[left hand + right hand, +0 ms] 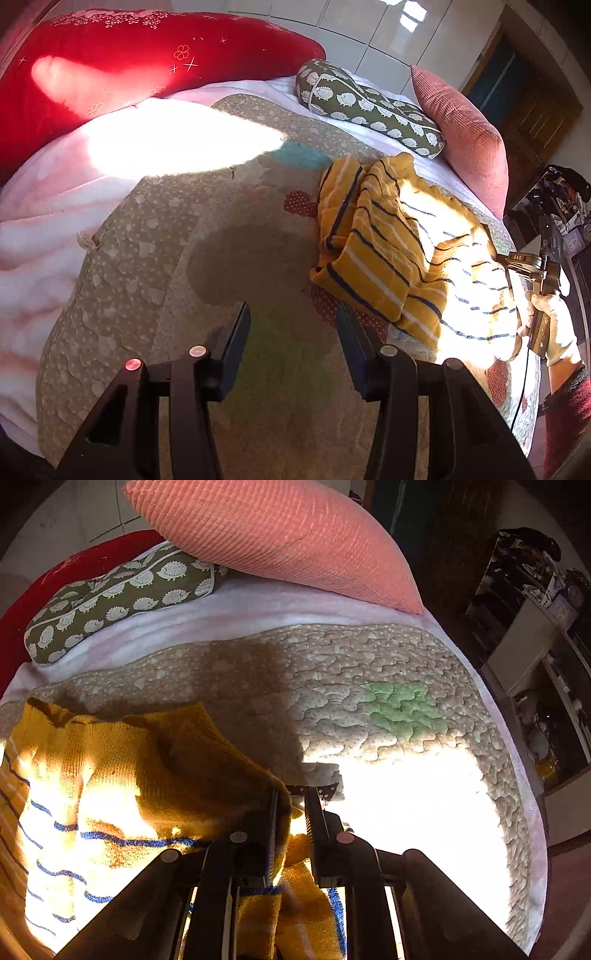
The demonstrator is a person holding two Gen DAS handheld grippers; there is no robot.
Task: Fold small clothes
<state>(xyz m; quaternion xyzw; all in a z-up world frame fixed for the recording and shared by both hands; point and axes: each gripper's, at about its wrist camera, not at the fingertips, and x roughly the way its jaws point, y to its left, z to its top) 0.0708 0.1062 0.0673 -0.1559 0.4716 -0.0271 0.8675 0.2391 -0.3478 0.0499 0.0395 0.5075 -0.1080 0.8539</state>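
A small yellow knit garment (pixel 388 236) with navy and white stripes lies crumpled on the quilted mat (pixel 155 258) at the right. My left gripper (pixel 291 314) is open and empty, above bare mat just left of the garment. My right gripper (pixel 293 794) is shut on an edge of the same garment (pixel 147 775), with yellow cloth bunched between its jaws. The right gripper also shows in the left wrist view (pixel 532 273), held in a white-gloved hand at the garment's right side.
A red pillow (pixel 110 62), a green hedgehog-print pillow (pixel 369 107) and a pink ribbed cushion (pixel 465 136) line the bed's far side. A pink blanket (pixel 33 221) lies under the mat. Dark shelves (pixel 535 627) stand beyond the bed's right edge.
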